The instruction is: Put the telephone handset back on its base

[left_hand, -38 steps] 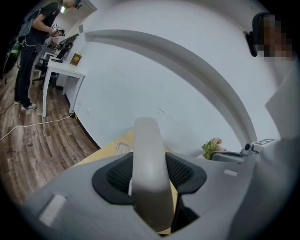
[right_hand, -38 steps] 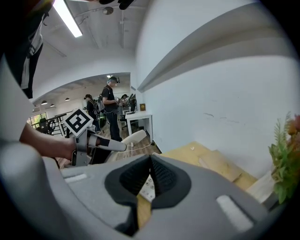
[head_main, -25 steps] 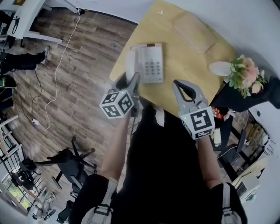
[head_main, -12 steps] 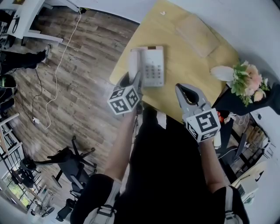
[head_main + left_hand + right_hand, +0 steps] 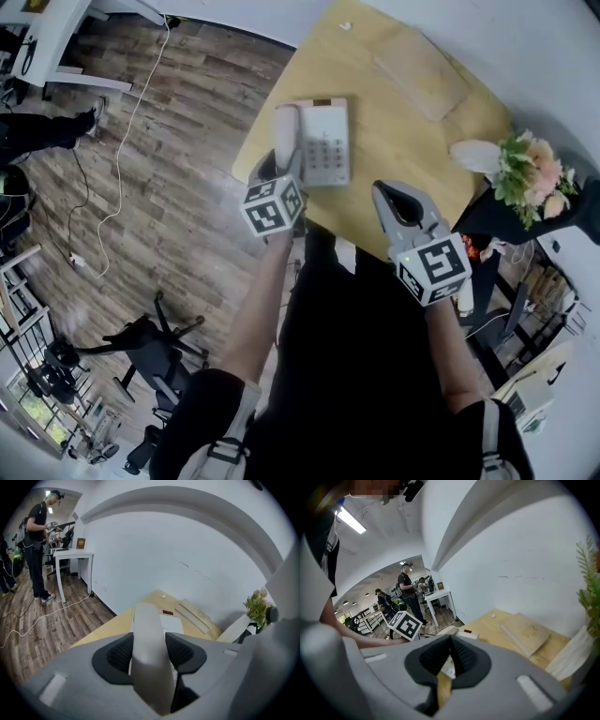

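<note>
A white telephone base point(image 5: 325, 141) with a keypad lies on the near left part of the wooden table point(image 5: 394, 141). The white handset point(image 5: 284, 133) lies lengthwise over the base's left side, and my left gripper point(image 5: 289, 172) is shut on its near end. In the left gripper view the handset point(image 5: 146, 639) runs up between the two dark pads point(image 5: 121, 654), with the base point(image 5: 171, 623) just beyond it. I cannot tell whether the handset touches the base. My right gripper point(image 5: 392, 190) hovers at the table's near edge, right of the base, shut point(image 5: 450, 656) and holding nothing.
A flat wooden board point(image 5: 422, 67) lies at the back of the table. A bunch of flowers point(image 5: 530, 167) in white wrapping sits at the right edge. On the wooden floor to the left are a cable point(image 5: 122, 150) and an office chair point(image 5: 150, 349). A person point(image 5: 35, 524) stands by a white desk point(image 5: 70, 557).
My left gripper has moved forward towards the table with the handset in it, bringing the handset closer along the base's left side. The right gripper has barely moved.
</note>
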Action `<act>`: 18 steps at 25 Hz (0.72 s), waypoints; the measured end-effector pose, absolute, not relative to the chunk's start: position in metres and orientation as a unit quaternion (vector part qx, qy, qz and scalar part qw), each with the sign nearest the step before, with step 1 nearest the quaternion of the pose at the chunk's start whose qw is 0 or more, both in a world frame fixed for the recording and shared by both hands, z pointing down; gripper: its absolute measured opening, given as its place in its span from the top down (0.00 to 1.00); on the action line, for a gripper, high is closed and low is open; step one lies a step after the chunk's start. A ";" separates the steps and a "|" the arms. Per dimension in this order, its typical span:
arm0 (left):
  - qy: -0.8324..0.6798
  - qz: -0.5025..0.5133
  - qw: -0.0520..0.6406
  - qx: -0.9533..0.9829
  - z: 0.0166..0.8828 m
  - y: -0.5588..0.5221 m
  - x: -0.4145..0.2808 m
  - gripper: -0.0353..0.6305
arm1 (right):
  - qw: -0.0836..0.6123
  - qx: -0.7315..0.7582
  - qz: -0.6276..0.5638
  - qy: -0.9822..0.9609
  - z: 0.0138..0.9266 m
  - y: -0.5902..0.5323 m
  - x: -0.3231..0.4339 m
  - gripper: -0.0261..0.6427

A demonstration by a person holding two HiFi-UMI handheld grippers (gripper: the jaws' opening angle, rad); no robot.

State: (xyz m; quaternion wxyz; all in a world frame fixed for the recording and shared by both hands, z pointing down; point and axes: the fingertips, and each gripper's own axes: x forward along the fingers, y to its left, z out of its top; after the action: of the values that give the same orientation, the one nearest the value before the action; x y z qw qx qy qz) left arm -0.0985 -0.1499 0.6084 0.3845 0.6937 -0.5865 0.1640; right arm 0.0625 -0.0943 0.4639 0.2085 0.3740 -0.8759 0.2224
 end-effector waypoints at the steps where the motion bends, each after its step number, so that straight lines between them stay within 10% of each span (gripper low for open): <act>1: -0.587 0.166 0.384 0.693 0.610 -0.150 -0.098 0.62 | 0.207 0.375 0.223 -0.876 0.463 -0.095 0.063 0.96; 18: -0.586 0.190 0.371 0.695 0.625 -0.155 -0.095 0.61 | 0.202 0.376 0.231 -0.874 0.466 -0.091 0.070 0.96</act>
State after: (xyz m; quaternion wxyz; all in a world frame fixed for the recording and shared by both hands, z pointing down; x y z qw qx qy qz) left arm -0.0952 -0.1554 0.6245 0.3713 0.6945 -0.5862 0.1903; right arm 0.0698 -0.0914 0.4661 0.2015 0.3763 -0.8744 0.2309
